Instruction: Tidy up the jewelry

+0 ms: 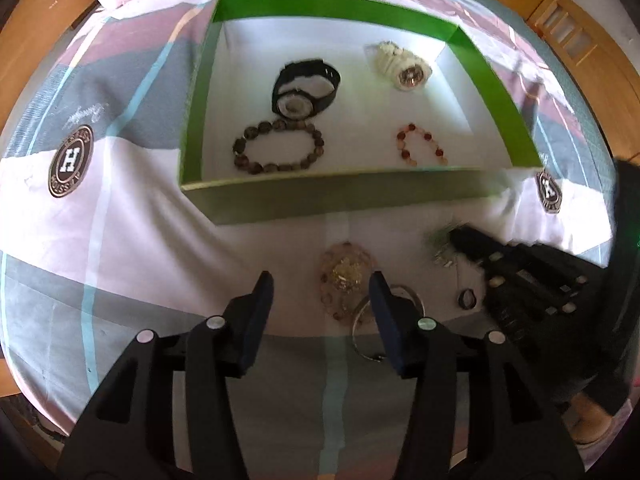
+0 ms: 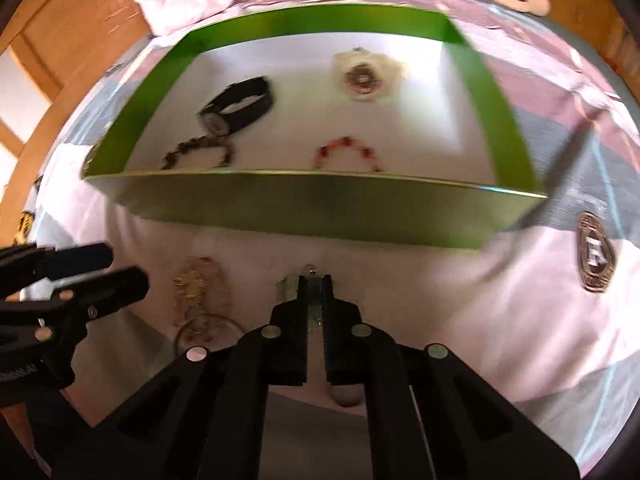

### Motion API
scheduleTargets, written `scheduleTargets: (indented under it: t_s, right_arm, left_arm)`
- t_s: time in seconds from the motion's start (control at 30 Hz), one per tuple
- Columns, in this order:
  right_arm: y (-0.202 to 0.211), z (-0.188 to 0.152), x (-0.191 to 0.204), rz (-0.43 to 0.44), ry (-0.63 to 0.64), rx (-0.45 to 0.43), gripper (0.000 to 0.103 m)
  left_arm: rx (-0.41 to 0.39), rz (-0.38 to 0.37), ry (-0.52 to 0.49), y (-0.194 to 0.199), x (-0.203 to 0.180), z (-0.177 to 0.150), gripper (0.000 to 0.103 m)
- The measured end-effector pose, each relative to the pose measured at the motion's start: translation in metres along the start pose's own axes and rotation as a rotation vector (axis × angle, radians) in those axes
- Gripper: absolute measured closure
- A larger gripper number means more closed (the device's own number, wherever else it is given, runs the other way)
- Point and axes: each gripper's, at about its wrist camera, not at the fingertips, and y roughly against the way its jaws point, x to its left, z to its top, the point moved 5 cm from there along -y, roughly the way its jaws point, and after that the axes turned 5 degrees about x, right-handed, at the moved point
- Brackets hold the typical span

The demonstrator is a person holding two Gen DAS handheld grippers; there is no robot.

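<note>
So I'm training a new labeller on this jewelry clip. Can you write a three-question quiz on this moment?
1. True or false: the left claw is open.
2. How many pieces lie inside the green box?
A) two B) four C) six
3. Fill in: the right claw is shut on a small ____ piece of jewelry.

Key: 1 true. 2 B: black watch, white watch, dark bead bracelet, red bead bracelet. 3 greenish.
</note>
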Motion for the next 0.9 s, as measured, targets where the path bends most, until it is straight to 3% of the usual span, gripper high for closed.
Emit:
scheduleTargets:
  t_s: [0.13,0.23,0.37,0.5,0.9]
  right_arm:
    - [0.006,-0.005,-0.020,-0.016,-0.032,-0.007,0.097]
    - [0.006,-0.008,-0.029,-0.009,-0.047,-0.003,0.097]
    - [0.007,-0.012,-0.035,-0.012,-0.050,0.000,0.097]
    - [0.010,-0.015,-0.040,-0.009,-0.055,-0.001,0.097]
    - [0.012,-0.018,-0.043,-0.013,-0.057,0.003,0.097]
  left_arm:
    - [0.039,-0.035,-0.038,-0.010,-0.015,-0.005,0.054]
    - [0.051,-0.016,-0.071,-0.017,-0.024,-0.007,0.055]
    - [0.057,-0.007,-0.014,-0.023,-0.015,-0.005,0.059]
    - [0.029,-0.047,0.052,-0.022,-0.007,0.001,0.060]
    - [0.028,-0.021,0.111,-0.031,0.005,0.006,0.067]
